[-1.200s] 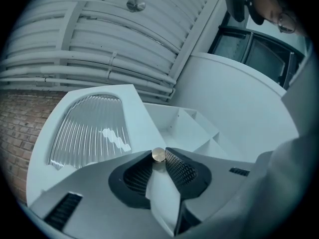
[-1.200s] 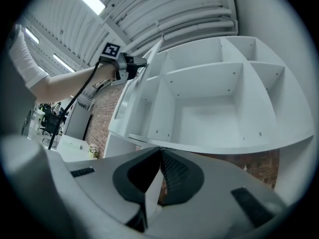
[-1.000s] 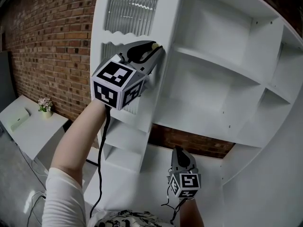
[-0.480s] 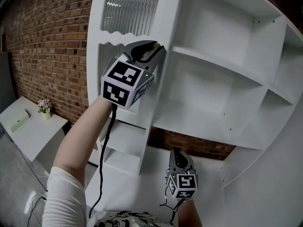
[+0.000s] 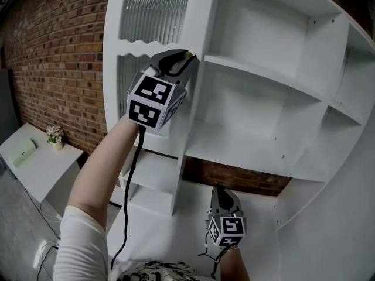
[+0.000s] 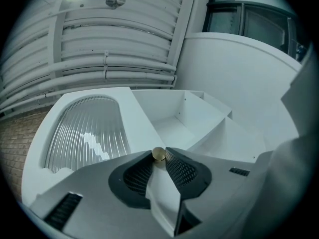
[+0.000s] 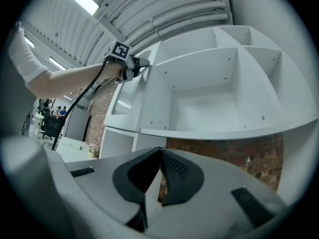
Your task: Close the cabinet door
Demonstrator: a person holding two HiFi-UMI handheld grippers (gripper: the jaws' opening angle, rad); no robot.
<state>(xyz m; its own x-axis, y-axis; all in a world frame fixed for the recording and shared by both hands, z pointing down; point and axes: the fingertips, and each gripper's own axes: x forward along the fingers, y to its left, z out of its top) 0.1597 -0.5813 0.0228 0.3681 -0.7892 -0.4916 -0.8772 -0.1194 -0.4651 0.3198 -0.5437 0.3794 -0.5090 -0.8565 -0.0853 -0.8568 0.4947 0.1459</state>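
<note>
The white cabinet door (image 5: 202, 16) has a ribbed glass panel (image 5: 153, 10) and stands at the left of the open white shelves (image 5: 258, 98). My left gripper (image 5: 187, 57) is raised at the door's right edge. Its jaws are shut on the small brass knob (image 6: 158, 154), which shows between the dark pads (image 6: 182, 171) in the left gripper view. The same door and glass (image 6: 87, 133) fill that view's left. My right gripper (image 5: 220, 189) hangs low in front of the cabinet, jaws shut on nothing (image 7: 160, 152). How far the door stands ajar I cannot tell.
Below the door are open white compartments (image 5: 149, 180). A brick wall (image 5: 53, 57) runs to the left, with a low white table (image 5: 35, 163) that carries a small flower pot (image 5: 55, 134). The left gripper's cable (image 5: 124, 204) hangs down along the forearm.
The left gripper, still on the knob, has shifted a little leftward in the head view, and the door's edge has gone with it. The right gripper has stayed put.
</note>
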